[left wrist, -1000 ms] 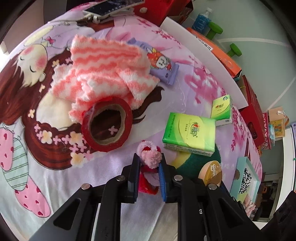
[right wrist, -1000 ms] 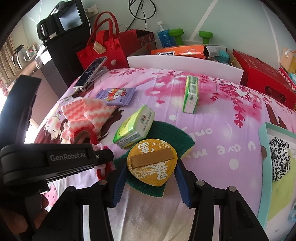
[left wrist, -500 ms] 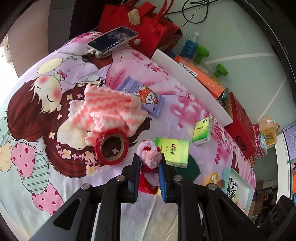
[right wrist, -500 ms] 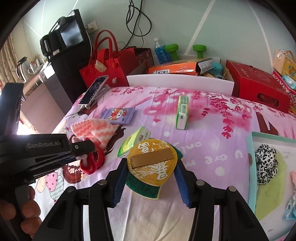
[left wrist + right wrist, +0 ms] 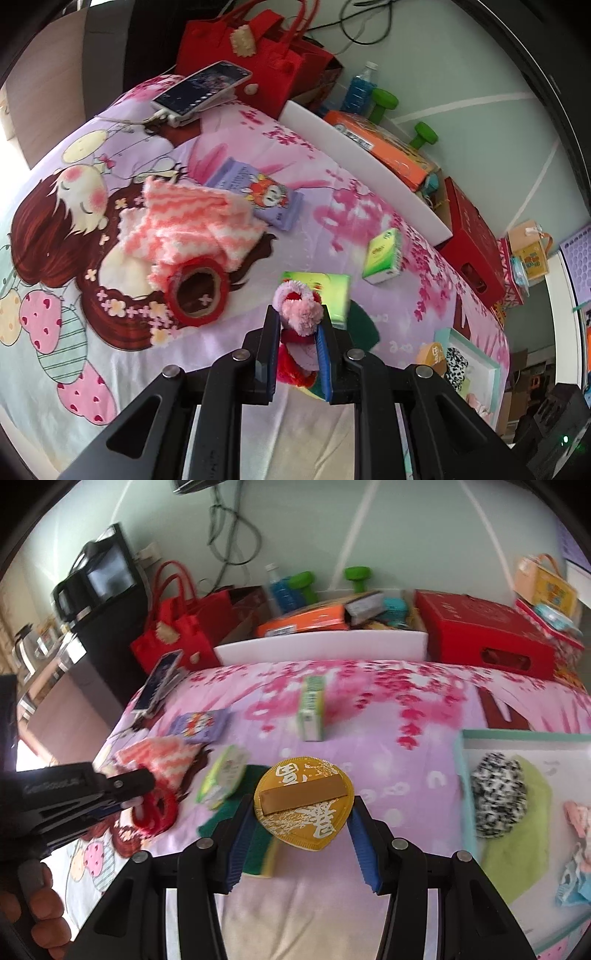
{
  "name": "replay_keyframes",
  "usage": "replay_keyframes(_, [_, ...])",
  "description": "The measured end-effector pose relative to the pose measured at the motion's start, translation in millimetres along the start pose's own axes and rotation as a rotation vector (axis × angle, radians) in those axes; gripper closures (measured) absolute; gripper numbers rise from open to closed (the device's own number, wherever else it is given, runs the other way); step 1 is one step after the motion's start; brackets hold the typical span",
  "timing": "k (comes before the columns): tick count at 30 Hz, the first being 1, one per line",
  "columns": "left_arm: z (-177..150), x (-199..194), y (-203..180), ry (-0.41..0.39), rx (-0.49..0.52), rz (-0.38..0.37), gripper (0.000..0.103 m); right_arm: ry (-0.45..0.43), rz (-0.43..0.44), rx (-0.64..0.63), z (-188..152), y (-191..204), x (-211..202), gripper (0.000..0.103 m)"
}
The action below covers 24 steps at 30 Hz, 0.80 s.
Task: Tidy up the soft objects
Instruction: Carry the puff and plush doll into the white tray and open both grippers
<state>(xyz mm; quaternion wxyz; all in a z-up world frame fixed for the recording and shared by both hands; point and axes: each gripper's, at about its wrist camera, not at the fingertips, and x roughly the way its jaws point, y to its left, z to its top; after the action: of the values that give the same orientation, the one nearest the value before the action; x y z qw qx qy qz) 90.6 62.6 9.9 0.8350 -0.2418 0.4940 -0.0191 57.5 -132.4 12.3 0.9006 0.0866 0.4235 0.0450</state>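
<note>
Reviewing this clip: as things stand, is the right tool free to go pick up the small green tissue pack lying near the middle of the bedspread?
Probably not yet. The right tool is shut on a gold sponge pad, so it has no free grip. The path itself looks open: the small green tissue pack lies alone on bare bedspread ahead of it.

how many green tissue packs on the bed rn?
2. The larger green tissue pack lies just beyond the left claw, partly hidden by it; the smaller green tissue pack sits farther out, toward the white board.
</note>
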Motion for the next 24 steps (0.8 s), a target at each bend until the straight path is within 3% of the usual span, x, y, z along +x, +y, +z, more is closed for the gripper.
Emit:
replay_keyframes(14, [-35,14,-93,0.037,0.228,-0.061,0.084,-0.059,-0.146,0.217,2,-99,-28,0.050])
replay_keyframes(24, [-82,35,-175,0.114,0.442,-0.201,0.084,-0.102,-0.342,0.375,-14,-178,-65,0.050])
